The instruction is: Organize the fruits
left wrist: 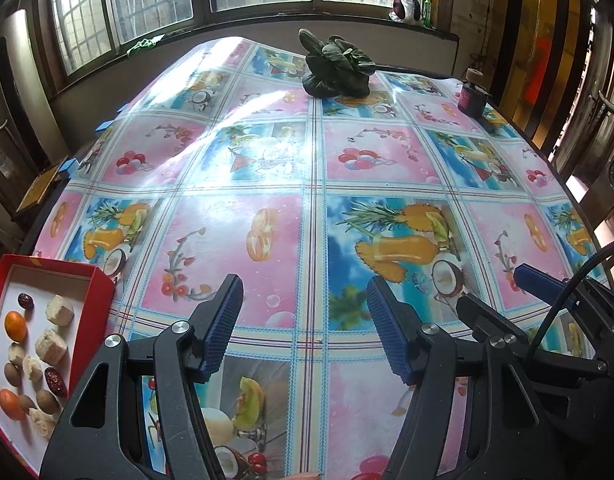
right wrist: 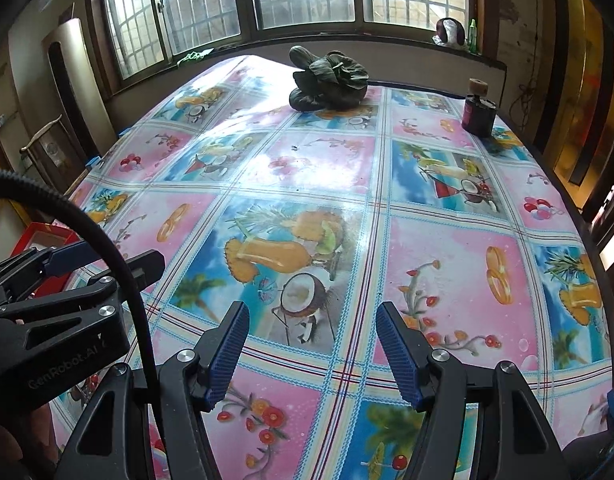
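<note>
Fruits – small orange citrus [left wrist: 15, 326], dark red dates [left wrist: 26, 301], pale chunks – sit in the red-rimmed cardboard tray [left wrist: 101, 292], far left on the tablecloth. Left gripper [left wrist: 305, 320] and right gripper [right wrist: 311, 344] hover side by side above the cloth – both spread wide, nothing held.

black gripper frames, ribbed blue fingers [left wrist: 227, 320] (silver screws), black cable [right wrist: 119, 264]
</note>
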`<state>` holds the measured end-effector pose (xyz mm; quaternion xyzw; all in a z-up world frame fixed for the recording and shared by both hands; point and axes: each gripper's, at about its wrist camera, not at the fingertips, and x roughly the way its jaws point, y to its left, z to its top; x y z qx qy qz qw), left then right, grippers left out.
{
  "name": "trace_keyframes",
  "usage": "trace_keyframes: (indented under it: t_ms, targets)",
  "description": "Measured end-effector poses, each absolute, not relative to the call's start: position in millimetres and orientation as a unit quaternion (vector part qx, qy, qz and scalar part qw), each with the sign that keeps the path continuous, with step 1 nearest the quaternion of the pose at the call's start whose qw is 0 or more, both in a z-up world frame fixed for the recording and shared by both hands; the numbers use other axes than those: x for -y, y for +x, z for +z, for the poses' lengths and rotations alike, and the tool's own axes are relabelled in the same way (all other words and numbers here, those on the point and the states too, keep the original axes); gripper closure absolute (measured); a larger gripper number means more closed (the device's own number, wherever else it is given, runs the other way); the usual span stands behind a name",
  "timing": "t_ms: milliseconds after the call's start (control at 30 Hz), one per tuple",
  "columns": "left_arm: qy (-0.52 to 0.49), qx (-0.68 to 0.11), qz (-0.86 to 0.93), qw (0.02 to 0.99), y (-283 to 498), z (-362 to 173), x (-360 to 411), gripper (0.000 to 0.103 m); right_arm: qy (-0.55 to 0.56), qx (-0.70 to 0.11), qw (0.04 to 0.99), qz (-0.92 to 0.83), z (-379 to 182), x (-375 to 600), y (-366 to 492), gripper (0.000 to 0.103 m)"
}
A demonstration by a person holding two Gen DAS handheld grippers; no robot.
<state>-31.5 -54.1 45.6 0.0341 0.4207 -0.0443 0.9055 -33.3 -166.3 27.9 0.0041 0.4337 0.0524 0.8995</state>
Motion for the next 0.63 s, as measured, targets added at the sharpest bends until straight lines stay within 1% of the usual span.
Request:
trace_keyframes:
  t_ms: [300,633]
  targets:
    - [0.033,-0.41,-0.028,0.911,-30.7,46.2,49.9,0.038,0.005,-0.44,0.897,0.053,24.9,165.5,-31.1,0.039]
    - [0.03,-0.419,-0.029,0.907,-29.4,46.6,50.8,0.038,0.006,-0.437,0.898,0.051,29.4,166.0,-31.4,0.039]
